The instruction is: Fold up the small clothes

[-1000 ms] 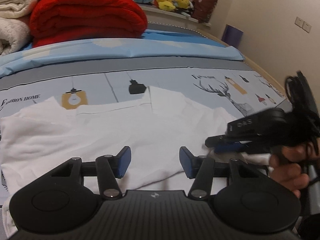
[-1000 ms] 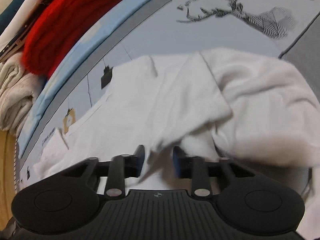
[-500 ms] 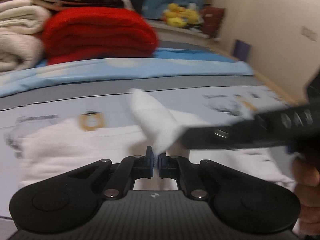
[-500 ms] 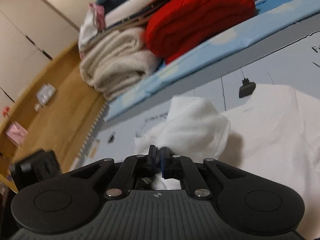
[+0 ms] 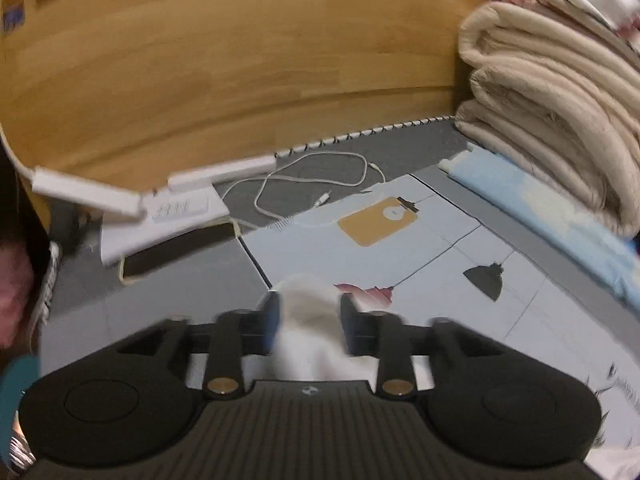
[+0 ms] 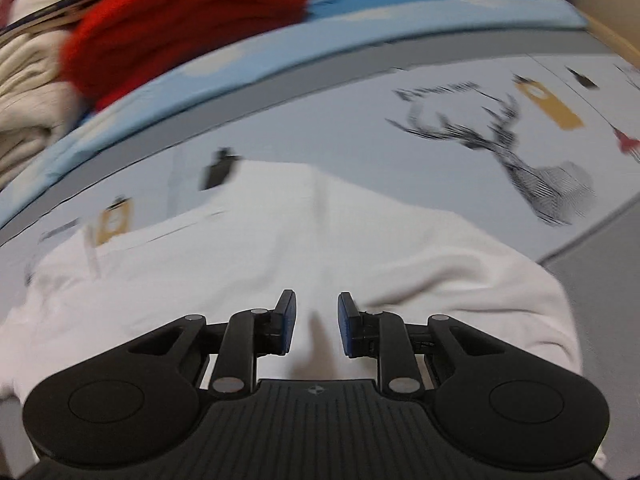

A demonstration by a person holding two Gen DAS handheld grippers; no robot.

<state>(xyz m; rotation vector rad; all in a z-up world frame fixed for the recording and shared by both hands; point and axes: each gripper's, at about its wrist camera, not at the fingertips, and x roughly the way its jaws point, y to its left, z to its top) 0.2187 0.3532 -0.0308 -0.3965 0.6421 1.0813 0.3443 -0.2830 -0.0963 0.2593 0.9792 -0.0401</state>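
The white garment (image 6: 280,248) lies spread on the printed bed sheet (image 6: 360,136) in the right wrist view. My right gripper (image 6: 316,322) is open just above its near part, with nothing between the blue pads. In the left wrist view my left gripper (image 5: 308,320) has its jaws partly apart, with a bunched white fold of the garment (image 5: 308,332) lying between the pads. That view is blurred, so a grip on it cannot be confirmed.
A wooden headboard (image 5: 200,60) stands ahead of the left gripper. A white cable (image 5: 316,176), a phone (image 5: 176,252) and white boxes (image 5: 160,216) lie near it. Folded beige blankets (image 5: 560,120) and a red blanket (image 6: 188,20) are stacked along the far edge.
Both grippers were shut on the white garment half a second ago and have opened. The left gripper has swung left toward the headboard. The right gripper has turned back over the spread garment.
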